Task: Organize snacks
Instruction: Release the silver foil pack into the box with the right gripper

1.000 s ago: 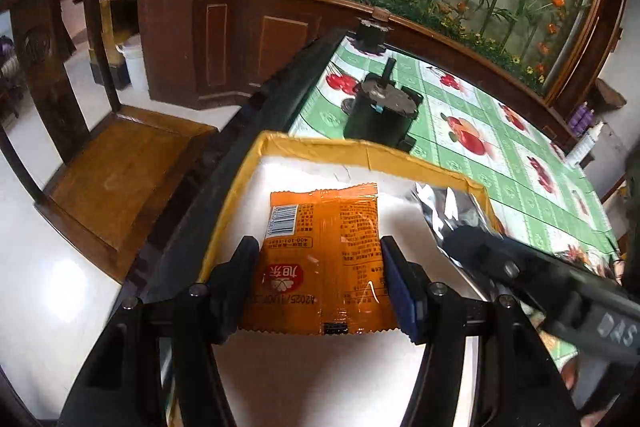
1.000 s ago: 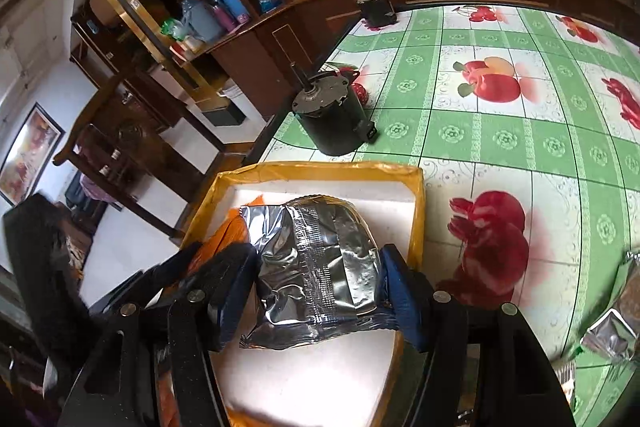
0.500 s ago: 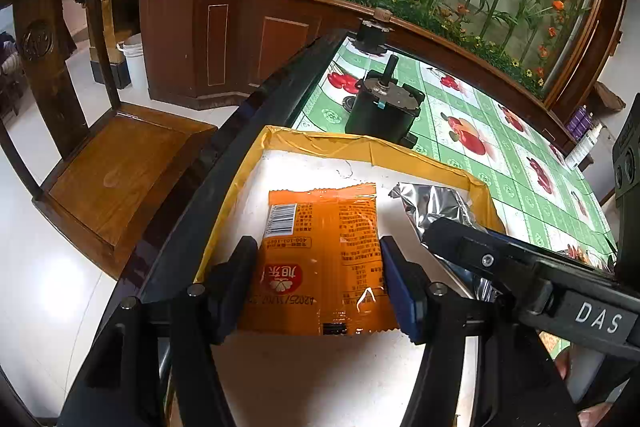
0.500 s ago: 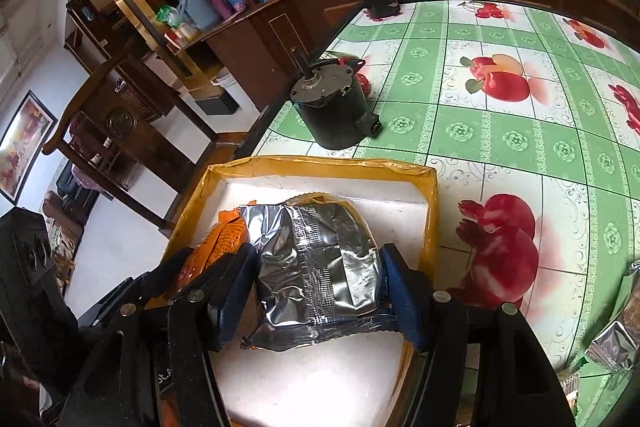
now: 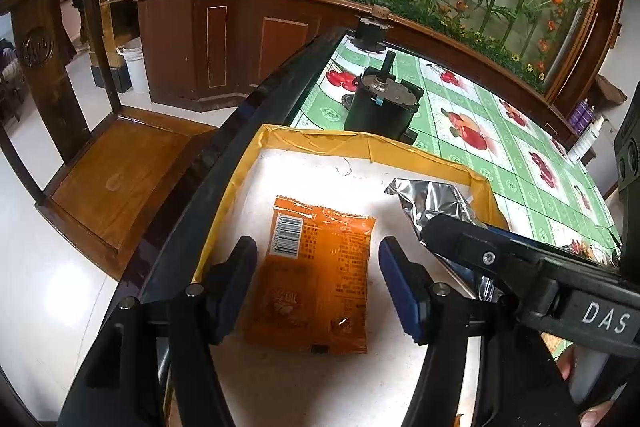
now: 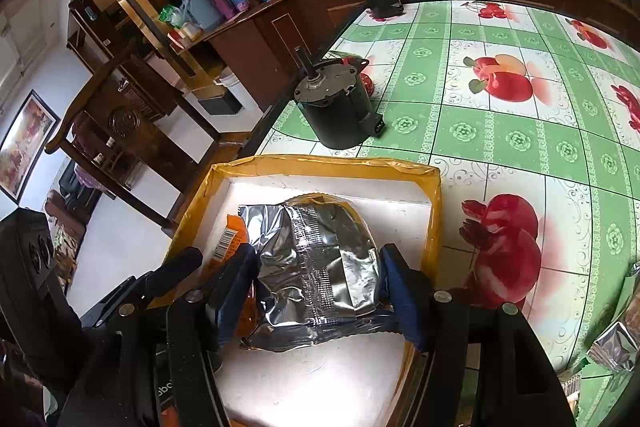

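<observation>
Since 1 s ago, left gripper [image 5: 314,281] jaws spread, orange packet [image 5: 316,277] dropped in tray [image 5: 320,139]; right gripper [image 6: 318,287] clamps light, crinkly foil bag [image 6: 316,267] mid-body.

My silver pack [image 6: 320,267] is crinkled, shiny foil; the orange pack [image 5: 316,279] is glossy plastic. The tray [image 5: 304,139] rim looks like smooth yellow tape.

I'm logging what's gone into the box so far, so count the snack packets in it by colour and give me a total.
Orange packet: 1
Silver foil packet: 1
Total in the box: 2
</observation>
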Motion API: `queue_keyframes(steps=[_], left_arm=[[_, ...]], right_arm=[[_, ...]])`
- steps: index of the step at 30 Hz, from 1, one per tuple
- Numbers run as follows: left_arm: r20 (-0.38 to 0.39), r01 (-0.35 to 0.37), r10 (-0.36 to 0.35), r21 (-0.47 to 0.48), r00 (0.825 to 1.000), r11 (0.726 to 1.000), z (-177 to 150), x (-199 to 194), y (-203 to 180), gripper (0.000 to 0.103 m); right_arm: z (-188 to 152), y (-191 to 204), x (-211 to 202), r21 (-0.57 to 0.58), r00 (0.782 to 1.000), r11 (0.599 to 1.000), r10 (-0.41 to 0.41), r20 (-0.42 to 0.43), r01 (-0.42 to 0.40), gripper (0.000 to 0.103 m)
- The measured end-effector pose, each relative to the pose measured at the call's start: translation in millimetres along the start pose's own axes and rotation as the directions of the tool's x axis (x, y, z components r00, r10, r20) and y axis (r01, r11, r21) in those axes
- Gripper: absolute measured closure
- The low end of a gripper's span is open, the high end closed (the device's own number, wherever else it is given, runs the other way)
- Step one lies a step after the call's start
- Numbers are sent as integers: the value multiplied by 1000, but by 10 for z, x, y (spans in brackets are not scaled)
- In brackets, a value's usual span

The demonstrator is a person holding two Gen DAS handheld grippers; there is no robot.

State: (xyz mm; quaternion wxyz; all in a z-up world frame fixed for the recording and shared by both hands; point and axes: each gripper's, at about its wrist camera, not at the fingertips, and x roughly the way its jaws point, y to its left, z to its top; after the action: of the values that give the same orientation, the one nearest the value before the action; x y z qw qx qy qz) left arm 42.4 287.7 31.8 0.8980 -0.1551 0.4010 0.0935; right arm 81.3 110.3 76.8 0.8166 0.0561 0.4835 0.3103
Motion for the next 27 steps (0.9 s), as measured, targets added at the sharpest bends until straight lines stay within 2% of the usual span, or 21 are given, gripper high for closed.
queue_keyframes(steps=[10, 18, 27], left_arm=[[-2, 25, -25, -6, 1000, 1000, 8, -21, -10, 34], [45, 78, -75, -49, 996, 996, 35, -119, 55, 29], [89, 111, -105, -63, 991, 992, 56, -193, 68, 26]], right_arm=[[12, -33, -22, 15, 999, 999, 31, 6, -32, 32], [32, 43, -217, -11, 996, 999, 47, 79, -46, 30], [53, -33, -279, 16, 994, 999, 46, 97, -48, 28]])
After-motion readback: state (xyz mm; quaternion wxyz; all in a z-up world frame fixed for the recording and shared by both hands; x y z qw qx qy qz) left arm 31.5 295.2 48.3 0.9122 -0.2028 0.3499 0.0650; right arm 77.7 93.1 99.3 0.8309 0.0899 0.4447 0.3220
